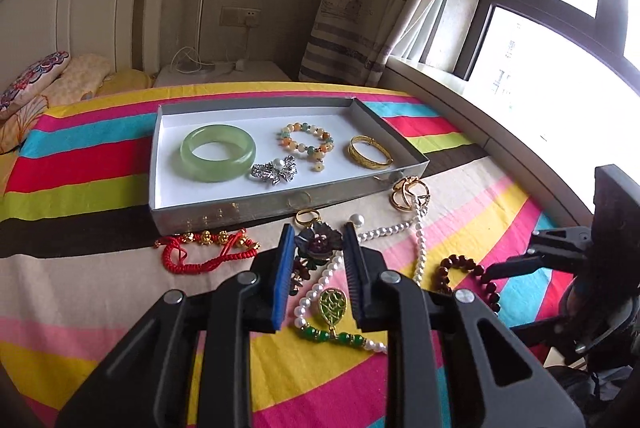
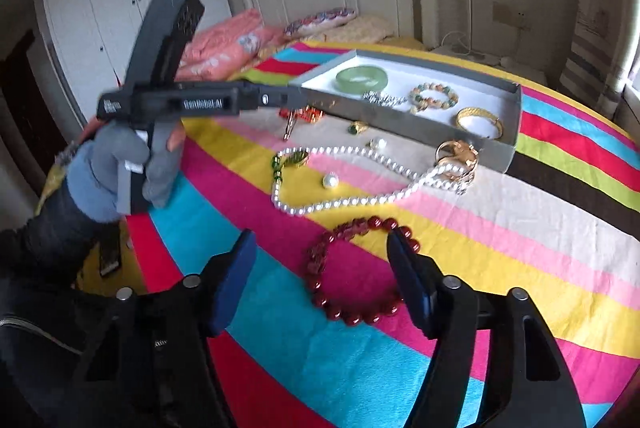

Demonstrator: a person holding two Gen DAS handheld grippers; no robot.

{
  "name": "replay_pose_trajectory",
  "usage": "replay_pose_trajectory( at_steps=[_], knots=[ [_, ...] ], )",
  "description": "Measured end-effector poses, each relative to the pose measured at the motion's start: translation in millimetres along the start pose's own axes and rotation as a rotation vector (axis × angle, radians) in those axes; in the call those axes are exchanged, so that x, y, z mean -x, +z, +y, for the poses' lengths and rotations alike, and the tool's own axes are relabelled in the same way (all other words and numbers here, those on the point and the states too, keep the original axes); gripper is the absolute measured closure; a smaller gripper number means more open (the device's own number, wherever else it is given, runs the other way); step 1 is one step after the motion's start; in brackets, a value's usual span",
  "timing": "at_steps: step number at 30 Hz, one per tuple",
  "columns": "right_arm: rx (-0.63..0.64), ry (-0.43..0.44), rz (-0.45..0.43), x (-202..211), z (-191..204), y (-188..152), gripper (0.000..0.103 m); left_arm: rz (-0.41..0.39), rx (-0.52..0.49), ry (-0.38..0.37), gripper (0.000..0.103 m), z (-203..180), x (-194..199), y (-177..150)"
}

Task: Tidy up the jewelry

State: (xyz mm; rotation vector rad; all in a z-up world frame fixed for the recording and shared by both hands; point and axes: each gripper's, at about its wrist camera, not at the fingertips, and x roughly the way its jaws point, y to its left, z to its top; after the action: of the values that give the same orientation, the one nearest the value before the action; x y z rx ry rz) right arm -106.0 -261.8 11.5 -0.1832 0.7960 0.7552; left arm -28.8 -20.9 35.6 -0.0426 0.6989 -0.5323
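Observation:
A grey tray point(image 1: 256, 205) on the striped bedspread holds a green jade bangle point(image 1: 218, 152), a silver brooch point(image 1: 275, 171), a beaded bracelet point(image 1: 306, 139) and a gold bangle point(image 1: 369, 151). My left gripper point(image 1: 316, 238) is open, its jaws either side of a dark flower brooch point(image 1: 318, 238) lying in front of the tray. A pearl necklace point(image 1: 416, 244) with a green pendant point(image 1: 332, 304), a red cord bracelet point(image 1: 200, 250) and a gold clasp piece point(image 1: 408, 193) lie nearby. My right gripper point(image 2: 322, 248) is open over a dark red bead bracelet point(image 2: 356, 268).
The tray point(image 2: 496, 147) sits mid-bed. A loose pearl point(image 2: 331, 181) and a gold ring point(image 1: 307, 216) lie on the spread. Pillows and a white headboard point(image 1: 80, 11) are behind; a window point(image 1: 560, 27) is to the right. The left gripper's body point(image 2: 180, 99) crosses the right wrist view.

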Motion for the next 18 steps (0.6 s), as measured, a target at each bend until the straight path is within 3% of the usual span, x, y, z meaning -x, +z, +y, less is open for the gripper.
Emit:
replay_pose_trajectory(
  at_steps=[2, 4, 7, 9, 12, 18],
  knots=[
    [0.012, -0.027, 0.056, -19, 5, -3, 0.051, -0.001, -0.006, 0.005, 0.079, 0, 3, -3],
    [0.022, -0.066, 0.111, -36, 6, -5, 0.072, 0.000, -0.005, 0.010, 0.079, 1, 6, -7],
    [0.044, -0.108, 0.116, -37, 9, -5, 0.088, -0.012, -0.001, 0.018, 0.079, 3, 8, -11],
    [0.029, -0.099, 0.108, -36, 6, -8, 0.088, -0.024, 0.000, 0.021, 0.079, 4, 10, -12],
    [-0.081, -0.012, 0.046, -24, -9, -9, 0.088, -0.032, -0.003, 0.018, 0.079, 3, 13, -12],
    [-0.348, 0.252, -0.175, 10, -57, -2, 0.088, -0.034, -0.027, 0.041, 0.079, -4, 9, -3]
  ],
)
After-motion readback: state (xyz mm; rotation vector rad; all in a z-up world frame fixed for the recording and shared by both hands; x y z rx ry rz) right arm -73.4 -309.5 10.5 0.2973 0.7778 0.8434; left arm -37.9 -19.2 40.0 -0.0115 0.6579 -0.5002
